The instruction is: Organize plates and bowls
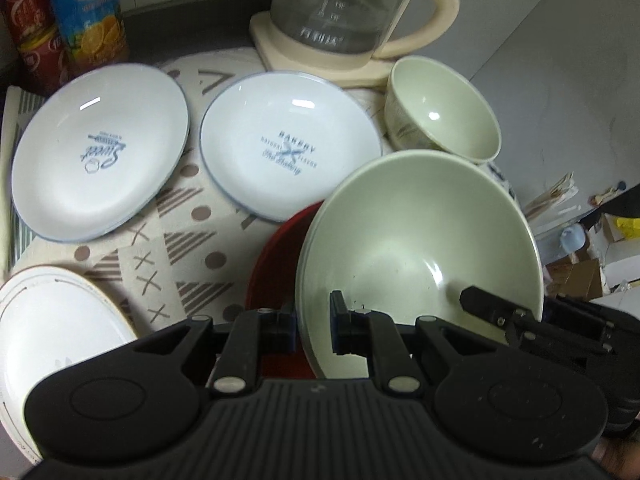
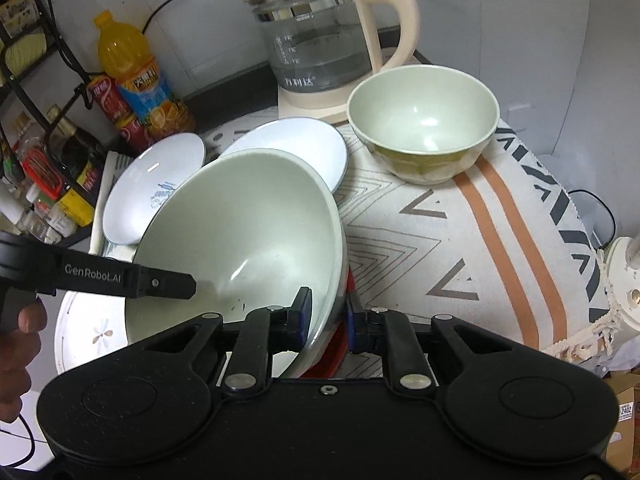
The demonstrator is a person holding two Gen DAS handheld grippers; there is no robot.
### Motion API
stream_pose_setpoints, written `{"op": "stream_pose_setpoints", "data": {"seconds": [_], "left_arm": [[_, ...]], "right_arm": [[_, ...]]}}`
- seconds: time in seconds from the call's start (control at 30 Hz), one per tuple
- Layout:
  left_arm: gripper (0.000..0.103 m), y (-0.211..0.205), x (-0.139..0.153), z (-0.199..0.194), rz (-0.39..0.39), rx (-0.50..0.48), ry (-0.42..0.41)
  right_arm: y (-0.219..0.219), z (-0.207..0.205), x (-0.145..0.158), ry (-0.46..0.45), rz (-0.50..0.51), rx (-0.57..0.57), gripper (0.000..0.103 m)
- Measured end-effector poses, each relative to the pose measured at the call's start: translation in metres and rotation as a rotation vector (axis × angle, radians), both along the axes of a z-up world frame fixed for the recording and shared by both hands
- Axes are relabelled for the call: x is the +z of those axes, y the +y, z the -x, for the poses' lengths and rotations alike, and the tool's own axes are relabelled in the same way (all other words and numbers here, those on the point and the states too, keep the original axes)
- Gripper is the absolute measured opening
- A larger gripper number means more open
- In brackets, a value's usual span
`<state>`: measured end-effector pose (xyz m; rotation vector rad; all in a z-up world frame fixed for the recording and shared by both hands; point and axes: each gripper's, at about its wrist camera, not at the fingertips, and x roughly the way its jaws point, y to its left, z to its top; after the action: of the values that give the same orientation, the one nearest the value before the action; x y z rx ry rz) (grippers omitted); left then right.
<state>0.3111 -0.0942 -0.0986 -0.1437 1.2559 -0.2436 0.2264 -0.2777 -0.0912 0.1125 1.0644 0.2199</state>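
A large pale green bowl (image 1: 420,240) (image 2: 248,232) hangs tilted over a red dish (image 1: 272,264) (image 2: 332,356). My left gripper (image 1: 316,320) is shut on its near rim, one pad inside and one outside. On the opposite rim my right gripper (image 2: 328,312) is shut the same way. In the right wrist view a finger (image 2: 168,284) of the left gripper reaches into the bowl. A smaller green bowl (image 1: 440,120) (image 2: 424,128) stands upright by the kettle. Two white blue-rimmed plates (image 1: 100,152) (image 1: 288,144) lie on the patterned cloth (image 2: 440,248).
A gold-rimmed white plate (image 1: 52,332) (image 2: 84,332) lies at the near left. A glass kettle (image 1: 344,12) (image 2: 320,40) on its cream base stands at the back. A juice bottle (image 2: 136,68) and red cans (image 1: 32,24) stand back left, beside a black rack (image 2: 36,80).
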Motion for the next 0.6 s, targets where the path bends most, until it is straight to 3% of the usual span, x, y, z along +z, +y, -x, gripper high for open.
{"op": "stream_pose_setpoints", "data": {"seconds": [0.23,0.43,0.6], "left_arm": [[0.012,-0.002,-0.016,0.004,-0.021,-0.004,0.046],[0.015,0.005,-0.006,0.000,-0.019,0.006,0.012],[0.016,0.008,0.004,-0.005,-0.023,0.008,-0.019]], "right_arm": [[0.002,-0.008,-0.002,-0.009,0.034,-0.009,0.014],[0.013,-0.013,-0.003,-0.040,0.081,0.017,0.012],[0.015,-0.017,-0.002,-0.040,0.062,0.006,0.015]]}}
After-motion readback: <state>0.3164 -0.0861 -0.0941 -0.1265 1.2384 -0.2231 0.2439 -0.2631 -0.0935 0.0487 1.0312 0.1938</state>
